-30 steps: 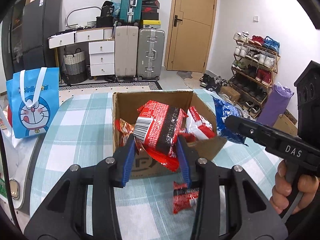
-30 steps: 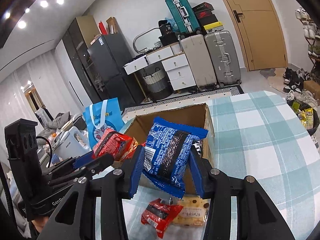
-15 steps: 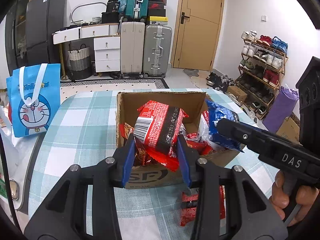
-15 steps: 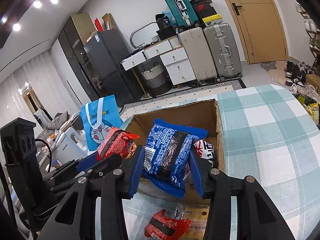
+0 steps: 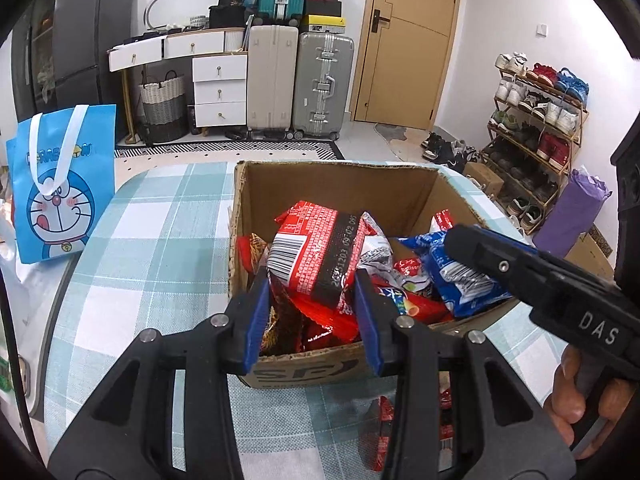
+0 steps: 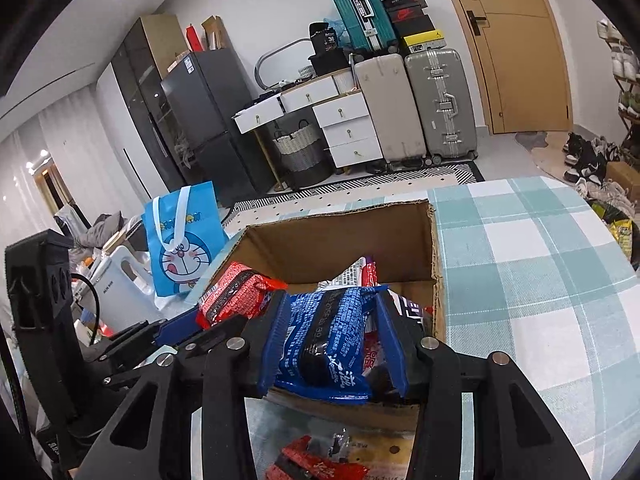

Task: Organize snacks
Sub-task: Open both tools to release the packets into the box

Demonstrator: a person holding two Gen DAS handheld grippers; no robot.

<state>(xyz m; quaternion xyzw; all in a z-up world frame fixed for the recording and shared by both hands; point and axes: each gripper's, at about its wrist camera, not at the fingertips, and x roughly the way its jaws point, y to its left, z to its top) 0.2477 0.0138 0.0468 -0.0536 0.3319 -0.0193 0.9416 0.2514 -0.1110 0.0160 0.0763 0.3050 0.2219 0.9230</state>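
Observation:
An open cardboard box (image 5: 332, 184) stands on the checked tablecloth, holding several red and blue snack packets. My left gripper (image 5: 310, 300) is shut on a red snack packet (image 5: 316, 256) and holds it over the box's near edge. My right gripper (image 6: 332, 344) is shut on a blue snack packet (image 6: 324, 340), held over the box (image 6: 344, 240) beside the red one (image 6: 236, 296). The right gripper also shows in the left wrist view (image 5: 472, 248), with the blue packet (image 5: 460, 276) low inside the box.
Loose red packets lie on the cloth in front of the box (image 5: 380, 436) (image 6: 316, 464). A blue Doraemon bag (image 5: 56, 184) stands at the table's left edge. Suitcases, drawers and a shoe rack (image 5: 536, 136) stand beyond the table.
Both grippers have moved forward and lower over the box with their packets. The box now fills more of both views, and the blue packet has dipped inside its right side.

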